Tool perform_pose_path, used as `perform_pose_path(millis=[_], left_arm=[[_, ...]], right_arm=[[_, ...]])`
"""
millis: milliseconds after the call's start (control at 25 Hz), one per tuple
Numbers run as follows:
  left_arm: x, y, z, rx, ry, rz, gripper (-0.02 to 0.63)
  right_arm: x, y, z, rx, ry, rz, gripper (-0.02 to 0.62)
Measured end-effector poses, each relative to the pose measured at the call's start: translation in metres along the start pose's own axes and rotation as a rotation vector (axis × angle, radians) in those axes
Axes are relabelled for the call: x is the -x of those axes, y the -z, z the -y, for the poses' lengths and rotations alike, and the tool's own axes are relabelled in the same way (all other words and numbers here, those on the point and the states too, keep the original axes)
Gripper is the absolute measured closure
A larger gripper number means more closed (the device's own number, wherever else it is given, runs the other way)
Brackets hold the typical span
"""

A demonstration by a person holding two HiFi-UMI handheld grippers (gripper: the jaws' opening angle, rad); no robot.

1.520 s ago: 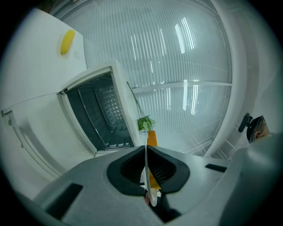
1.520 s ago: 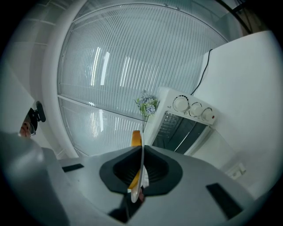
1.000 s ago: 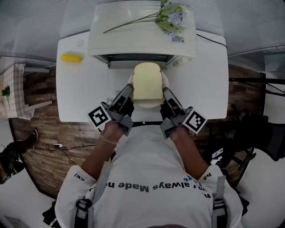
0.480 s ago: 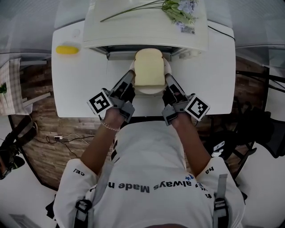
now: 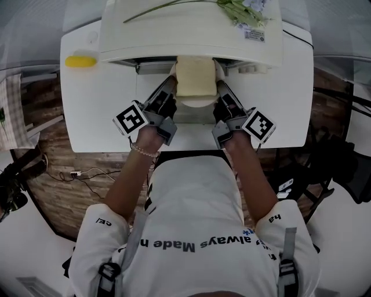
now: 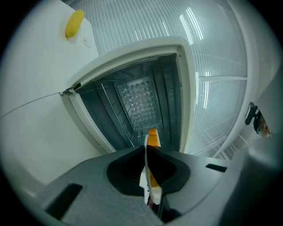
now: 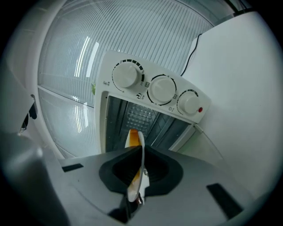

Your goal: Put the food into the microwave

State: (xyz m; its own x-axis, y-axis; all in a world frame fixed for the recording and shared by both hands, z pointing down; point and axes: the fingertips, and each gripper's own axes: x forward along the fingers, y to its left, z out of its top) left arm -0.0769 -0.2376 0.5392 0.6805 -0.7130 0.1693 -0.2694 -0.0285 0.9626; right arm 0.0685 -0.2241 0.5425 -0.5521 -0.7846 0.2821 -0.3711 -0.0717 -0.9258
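A white desk stands on a wood floor, with a pale microwave at its far edge, its mouth open toward the person. A spray of flowers lies on top of it, and a small yellow thing sits at the desk's far left corner.

The food is a slice of bread on a white plate. It is held level between the two hands, right at the oven's mouth. The left tongs are closed tight on the plate's left rim, and the right tongs are pinched on the opposite rim, below the three knobs.

The carry looks nearly done, since the bread's far end already sits under the microwave's front lip. What appears to be left is sliding the plate fully inside, setting it down, letting go with both tongs and backing out.
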Motion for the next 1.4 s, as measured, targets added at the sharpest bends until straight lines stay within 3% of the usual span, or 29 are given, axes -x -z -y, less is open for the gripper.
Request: perform_pose_path(millis=[160,560,1400], left_arm=[[-0.012,-0.004,-0.015,-0.034,-0.02,-0.009,0.588],[-0.035,-0.011,-0.048,-0.004,-0.058,-0.02,0.588],[-0.056,-0.025,-0.05,0.063,-0.05,0.038,0.588]], right_arm=[[-0.011,-0.003,0.015,-0.012,0.005,-0.004,0.572],[-0.038,-0.008,0.046,-0.051,0.031,-0.009,0.572],[-0.049,-0.02,0.05,-0.112,0.001,0.029,0.552]])
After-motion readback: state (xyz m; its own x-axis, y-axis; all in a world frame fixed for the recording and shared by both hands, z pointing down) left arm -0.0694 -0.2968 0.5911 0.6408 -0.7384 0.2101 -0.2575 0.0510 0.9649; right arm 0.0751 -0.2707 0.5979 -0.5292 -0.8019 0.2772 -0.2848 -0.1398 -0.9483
